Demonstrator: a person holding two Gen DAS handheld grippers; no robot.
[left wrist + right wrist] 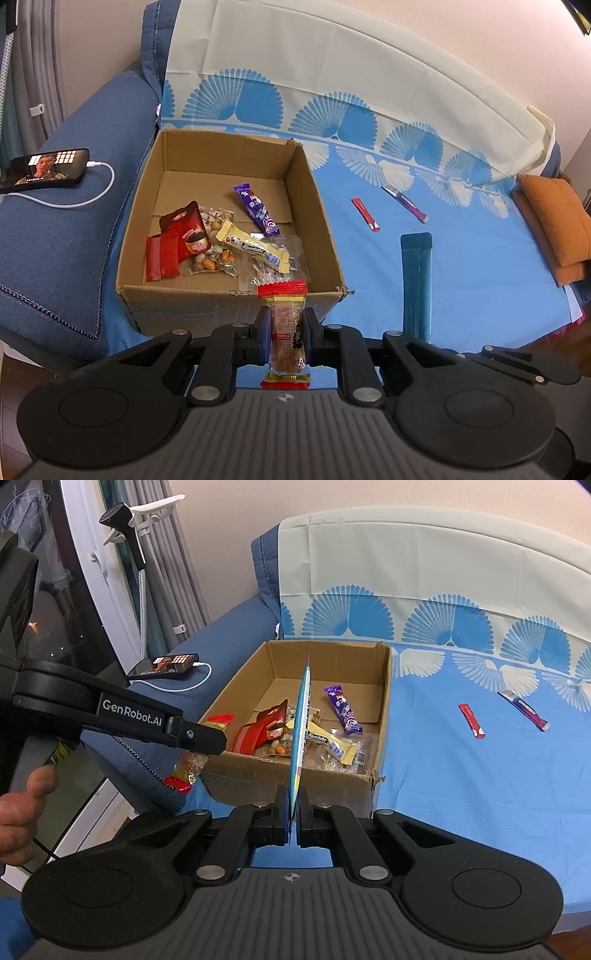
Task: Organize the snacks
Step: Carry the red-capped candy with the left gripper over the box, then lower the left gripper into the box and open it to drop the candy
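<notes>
My left gripper (pixel 287 317) is shut on a clear snack bar with red ends (pixel 284 295), held just in front of the near wall of the cardboard box (pixel 184 310). The right wrist view shows that left gripper (pixel 207 746) and its bar (pixel 184 771) left of the box (pixel 258 782). My right gripper (pixel 293 797) is shut on a thin flat blue packet (pixel 301 716), seen edge-on and pointing over the box. Inside lie a purple wrapper (pixel 256 210), a cream bar (pixel 253 247), red sachets (pixel 177 240) and nut packets. A red stick (pixel 365 214) and a purple stick (pixel 404 203) lie on the blue cloth to the right.
A phone (pixel 44 170) on a white cable rests on the blue sofa arm left of the box. An orange cushion (pixel 557 229) sits at the far right. A garment steamer on a stand (pixel 122 520) and a window are at the left. A person's hand (pixel 22 812) holds the left tool.
</notes>
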